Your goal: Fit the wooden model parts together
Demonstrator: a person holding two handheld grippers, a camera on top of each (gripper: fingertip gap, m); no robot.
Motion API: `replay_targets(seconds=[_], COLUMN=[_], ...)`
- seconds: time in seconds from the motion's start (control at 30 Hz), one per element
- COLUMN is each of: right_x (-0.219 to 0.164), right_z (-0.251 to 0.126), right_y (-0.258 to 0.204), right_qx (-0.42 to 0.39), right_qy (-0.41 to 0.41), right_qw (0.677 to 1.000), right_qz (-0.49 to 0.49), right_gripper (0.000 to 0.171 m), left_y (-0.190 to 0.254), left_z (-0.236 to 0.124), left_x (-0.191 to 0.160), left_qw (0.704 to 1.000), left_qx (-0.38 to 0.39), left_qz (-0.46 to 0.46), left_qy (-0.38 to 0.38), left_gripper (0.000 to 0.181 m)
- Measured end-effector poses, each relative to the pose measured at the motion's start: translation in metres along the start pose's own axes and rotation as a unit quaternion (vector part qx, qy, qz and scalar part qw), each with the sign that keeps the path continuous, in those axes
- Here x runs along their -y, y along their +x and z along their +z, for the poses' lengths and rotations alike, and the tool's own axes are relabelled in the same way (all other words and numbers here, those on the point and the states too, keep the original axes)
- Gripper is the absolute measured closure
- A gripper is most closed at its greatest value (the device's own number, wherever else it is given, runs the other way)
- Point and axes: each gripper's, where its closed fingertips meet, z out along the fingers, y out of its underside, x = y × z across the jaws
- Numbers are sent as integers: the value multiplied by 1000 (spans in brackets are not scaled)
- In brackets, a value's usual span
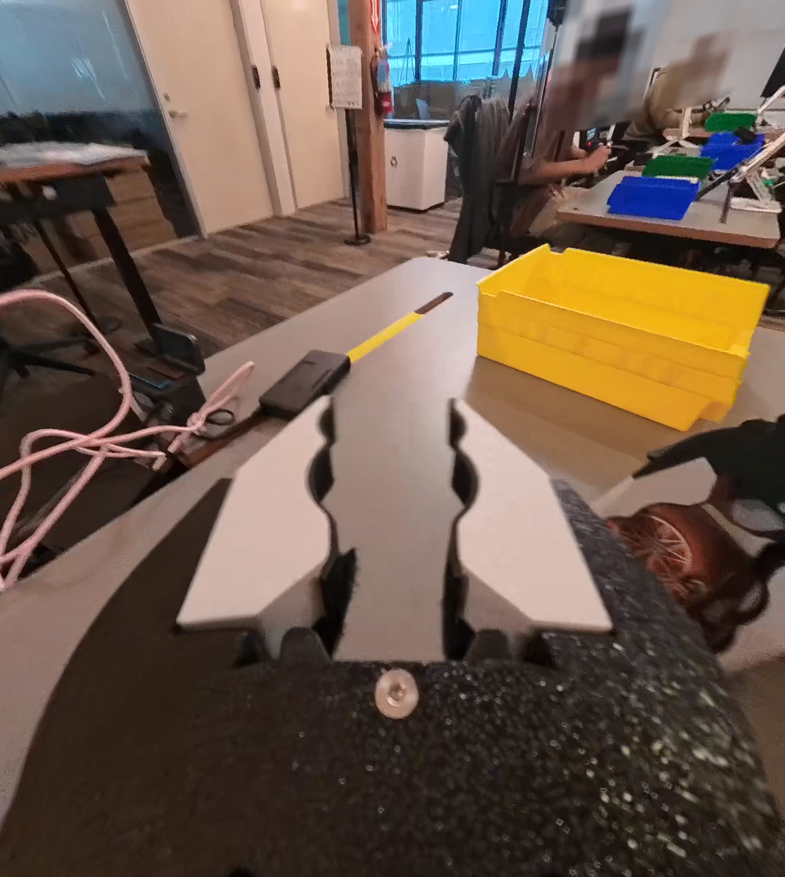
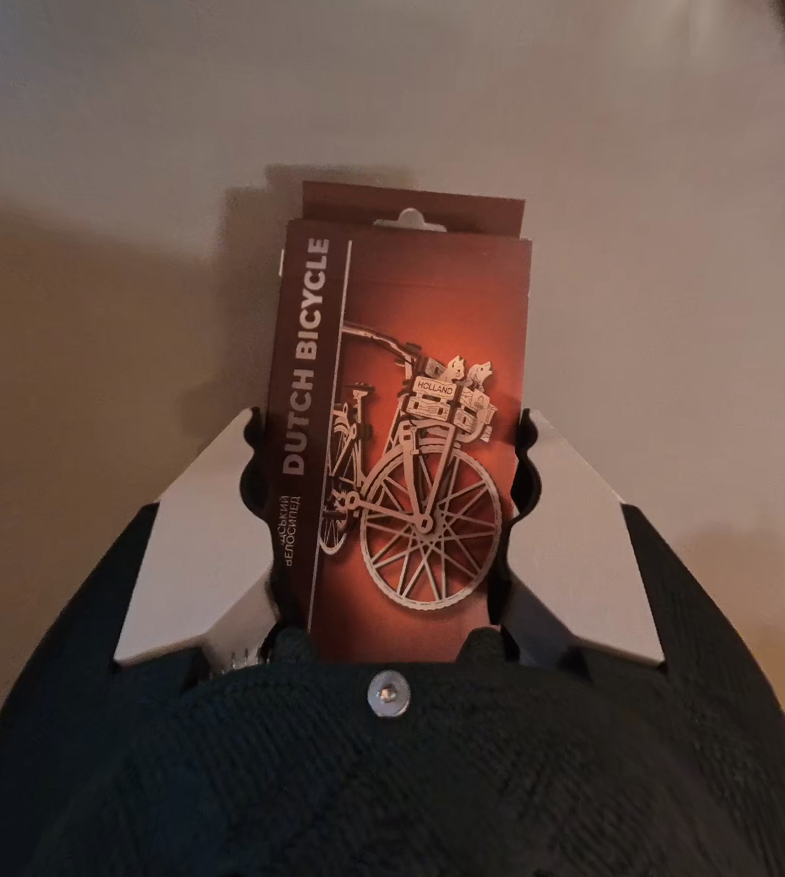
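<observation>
A reddish-brown cardboard box (image 2: 428,308) with a picture of a wooden bicycle model sits between the fingers of my right gripper (image 2: 390,417). Both fingers press against its long sides, over the grey table (image 2: 96,142). The box's near end is hidden under the gripper body. In the left wrist view the same box (image 1: 666,545) shows at the right edge, under the right gripper (image 1: 632,479). My left gripper (image 1: 390,403) is open and empty above the table, to the left of the box. No loose wooden parts are in view.
Stacked yellow bins (image 1: 618,332) stand on the table (image 1: 428,308) ahead right. A black device with a yellow strip (image 1: 305,384) lies ahead left near the edge, with a pink cable (image 1: 49,441) hanging off. A person sits at a far table with blue and green bins (image 1: 651,194).
</observation>
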Motion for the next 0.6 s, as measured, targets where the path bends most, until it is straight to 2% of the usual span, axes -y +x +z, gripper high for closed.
replay_targets(seconds=[0.13,0.17,0.23,0.33,0.4,0.47,0.5,0.53,0.57,0.6], right_x=[6,8,10,15,19,20,21,21,26,30], right_z=[-6,-7,-9,-9,-10,-10,-10,-11,-13,-17], right_y=[34,41,51,57,59,59,59,56,51,53], right_qx=[-63,-76,-93,-98,-99,-104,-105,-97,-86,-100], right_qy=[47,56,72,97,115,129,132,138,158,175], right_qw=[997,995,993,990,988,986,985,986,984,979], right_qz=[25,26,25,21,21,19,18,14,9,5], right_gripper=[66,66,67,67,68,73,75,85,112,120], left_y=[34,42,57,74,91,102,102,100,98,97], left_z=[12,14,17,20,24,29,32,34,34,35], left_x=[-23,-37,-67,-102,-111,-110,-112,-114,-115,-119], left_qw=[993,988,978,956,934,916,914,916,915,912], left_qx=[-63,-75,-86,-104,-149,-187,-186,-181,-183,-181], left_qz=[-100,-129,-181,-260,-311,-343,-349,-348,-348,-355], left_qy=[-17,-34,-65,-88,-98,-92,-90,-90,-88,-100], left_gripper=[62,49,35,32,38,60,64,74,84,86])
